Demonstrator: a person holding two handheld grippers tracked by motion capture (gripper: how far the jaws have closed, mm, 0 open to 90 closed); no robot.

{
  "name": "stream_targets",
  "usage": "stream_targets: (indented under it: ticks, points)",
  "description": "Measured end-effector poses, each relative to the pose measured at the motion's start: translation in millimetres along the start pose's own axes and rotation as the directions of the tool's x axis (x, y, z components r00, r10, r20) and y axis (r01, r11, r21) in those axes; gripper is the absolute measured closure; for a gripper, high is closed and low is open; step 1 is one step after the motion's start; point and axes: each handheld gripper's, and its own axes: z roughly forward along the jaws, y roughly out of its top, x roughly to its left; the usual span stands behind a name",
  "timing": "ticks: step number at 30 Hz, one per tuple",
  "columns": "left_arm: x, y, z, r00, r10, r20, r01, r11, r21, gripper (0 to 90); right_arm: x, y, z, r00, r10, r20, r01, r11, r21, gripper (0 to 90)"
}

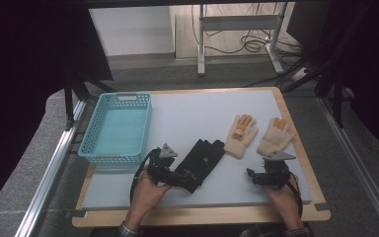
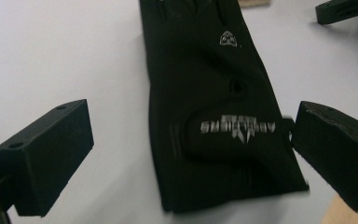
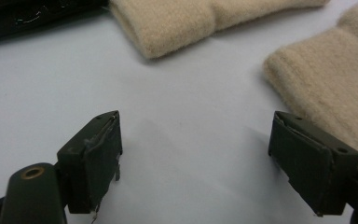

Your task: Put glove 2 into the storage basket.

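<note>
- Your left claw (image 1: 181, 178) sits low and left of centre in the high view, right at the cuff end of the black glove (image 1: 201, 161).
- In the left claw's own view its jaws stand wide apart, one at the lower left of the frame and one at the right edge, with the black glove (image 2: 214, 116) lying flat between them; the pads do not press on it, so the claw is open.
- That glove lies on the pale worktop (image 1: 192, 113), cuff toward you and fingers pointing to the upper right of the high view; a silver logo shows on its back.
- Your right claw (image 1: 252, 176) is at the lower right of the high view, over bare worktop, just below the two cream gloves.
- Its own view shows both jaws spread with only worktop between them: open, holding nothing.
- The left cream glove (image 1: 241, 134) and the right cream glove (image 1: 275, 137) lie side by side right of centre, orange-tipped fingers toward the top of the frame.
- In the right claw's view, the right cream glove's cuff (image 3: 326, 79) lies just beside the right-hand jaw; I cannot tell if they touch.
- A turquoise basket (image 1: 94, 154) stands at the left of the worktop.
</note>
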Motion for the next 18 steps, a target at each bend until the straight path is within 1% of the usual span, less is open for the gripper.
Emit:
stream_targets:
  ticks: [5,10,14,16,17,18]
  points:
    - [-4.0,16.6,24.1,0.9997,0.023,-0.002,-0.023,0.9986,0.048,0.0,0.0,0.0,0.0,1.0,0.0,0.0,0.0,1.0,0.0,17.2]
    - [-6.6,26.7,47.5,0.9997,0.023,0.003,-0.023,0.9951,0.096,0.0,-0.1,-0.1,0.0,1.0,-0.001,-0.001,0.001,1.0,-0.001,17.2]
    - [-7.6,30.2,66.4,0.9998,0.018,0.005,-0.019,0.9905,0.136,0.0,-0.1,-0.1,-0.1,1.0,-0.001,-0.001,0.001,1.0,-0.001,17.2]
    - [-9.5,29.8,71.6,0.9997,0.023,0.004,-0.023,0.988,0.152,0.0,-0.2,-0.2,0.0,1.0,-0.003,-0.001,0.003,1.0,-0.002,17.2]
    - [-12.3,29.0,74.0,0.9996,0.025,0.011,-0.026,0.9866,0.161,0.0,-0.1,-0.2,0.0,1.0,-0.003,0.0,0.003,1.0,-0.002,17.2]
    - [-14.4,28.3,75.6,0.9994,0.034,0.009,-0.035,0.9852,0.168,0.0,-0.1,-0.1,0.0,1.0,-0.002,-0.001,0.002,1.0,-0.002,17.2]
